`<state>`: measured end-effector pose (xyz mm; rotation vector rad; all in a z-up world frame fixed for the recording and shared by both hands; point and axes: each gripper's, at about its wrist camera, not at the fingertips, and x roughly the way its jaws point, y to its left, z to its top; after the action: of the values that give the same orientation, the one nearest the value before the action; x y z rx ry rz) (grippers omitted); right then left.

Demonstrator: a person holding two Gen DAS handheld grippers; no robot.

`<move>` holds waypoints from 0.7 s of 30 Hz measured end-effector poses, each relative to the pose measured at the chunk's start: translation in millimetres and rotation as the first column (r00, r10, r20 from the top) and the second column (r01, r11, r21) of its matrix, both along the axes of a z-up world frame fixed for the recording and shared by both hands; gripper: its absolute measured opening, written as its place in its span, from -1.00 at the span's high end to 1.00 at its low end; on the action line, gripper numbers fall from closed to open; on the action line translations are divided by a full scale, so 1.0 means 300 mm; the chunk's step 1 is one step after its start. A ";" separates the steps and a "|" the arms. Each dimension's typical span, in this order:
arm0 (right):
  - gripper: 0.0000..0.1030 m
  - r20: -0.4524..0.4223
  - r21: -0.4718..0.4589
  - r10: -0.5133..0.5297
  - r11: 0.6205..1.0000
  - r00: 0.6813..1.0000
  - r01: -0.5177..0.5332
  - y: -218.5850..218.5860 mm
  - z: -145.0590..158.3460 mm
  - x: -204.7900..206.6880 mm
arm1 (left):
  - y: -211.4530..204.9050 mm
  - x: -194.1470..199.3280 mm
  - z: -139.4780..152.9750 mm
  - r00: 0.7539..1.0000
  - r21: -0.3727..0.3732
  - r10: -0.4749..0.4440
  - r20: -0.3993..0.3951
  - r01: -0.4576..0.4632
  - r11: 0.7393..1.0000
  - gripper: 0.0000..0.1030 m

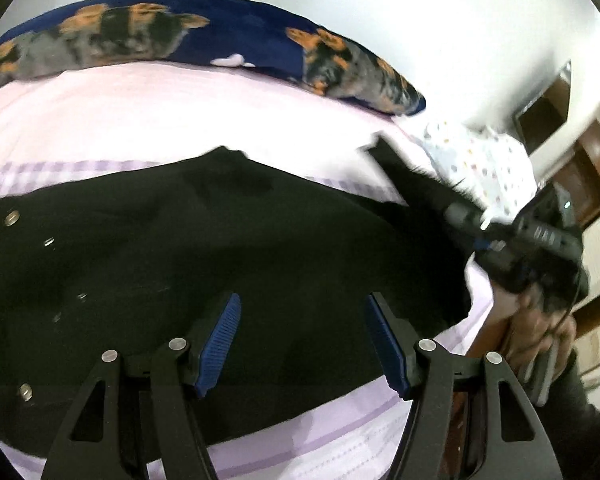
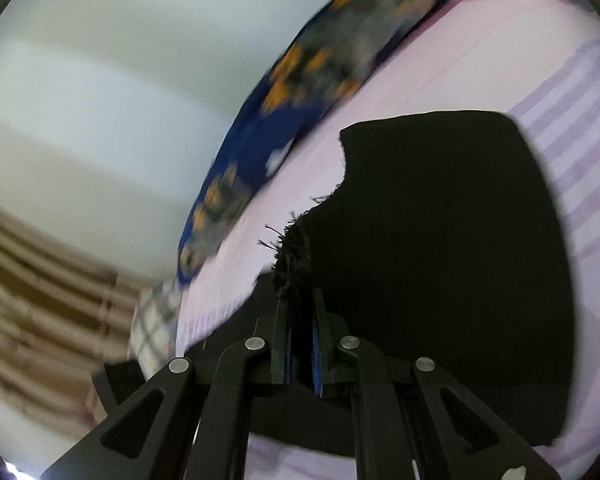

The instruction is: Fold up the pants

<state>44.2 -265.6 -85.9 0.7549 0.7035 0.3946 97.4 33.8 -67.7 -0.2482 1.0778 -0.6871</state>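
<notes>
Black pants with small metal studs lie spread on a pink bed sheet. My left gripper is open, its blue pads apart, hovering just above the pants near the bed's front edge. My right gripper is shut on a frayed hem of the pants and holds that leg end lifted above the sheet. In the left wrist view the right gripper shows at the right with the black cloth stretched up to it.
A long navy pillow with orange and grey dog prints lies along the far side of the bed, also in the right wrist view. A white dotted cloth sits at the bed's right. A wooden bed frame and white wall surround.
</notes>
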 end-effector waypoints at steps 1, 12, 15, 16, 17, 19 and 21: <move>0.83 -0.017 -0.032 0.042 0.999 0.999 -0.042 0.055 -0.017 0.008 | 0.027 0.001 -0.001 1.000 -0.011 0.014 -0.009 -0.014 1.000 -0.27; 0.76 -0.124 -0.254 0.206 0.939 0.971 -0.231 0.288 -0.108 -0.003 | 0.071 -0.023 -0.031 0.998 -0.084 0.013 -0.058 -0.018 0.996 -0.27; 0.51 -0.158 -0.260 0.223 0.930 0.962 -0.258 0.303 -0.113 0.013 | 0.054 -0.015 -0.042 0.996 -0.115 -0.002 -0.090 -0.008 0.993 -0.27; 0.40 -0.166 -0.245 0.229 0.933 0.959 -0.265 0.302 -0.113 0.010 | 0.051 -0.012 -0.046 0.994 -0.127 -0.008 -0.106 -0.006 0.992 -0.26; 0.23 -0.154 -0.230 0.224 0.939 0.962 -0.256 0.290 -0.104 0.003 | 0.050 -0.010 -0.047 0.994 -0.136 -0.011 -0.113 -0.005 0.991 -0.27; 0.18 -0.120 -0.214 0.191 0.953 0.974 -0.214 0.248 -0.079 -0.024 | 0.050 -0.005 -0.049 0.991 -0.154 -0.013 -0.130 -0.008 0.988 -0.27; 0.18 -0.089 -0.179 0.154 0.969 0.984 -0.168 0.201 -0.056 -0.040 | 0.049 0.003 -0.056 0.987 -0.182 -0.023 -0.157 -0.006 0.983 -0.27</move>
<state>32.2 -205.2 -102.6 0.5394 0.8631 0.4436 98.4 48.4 -84.5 -0.4626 1.1692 -0.7851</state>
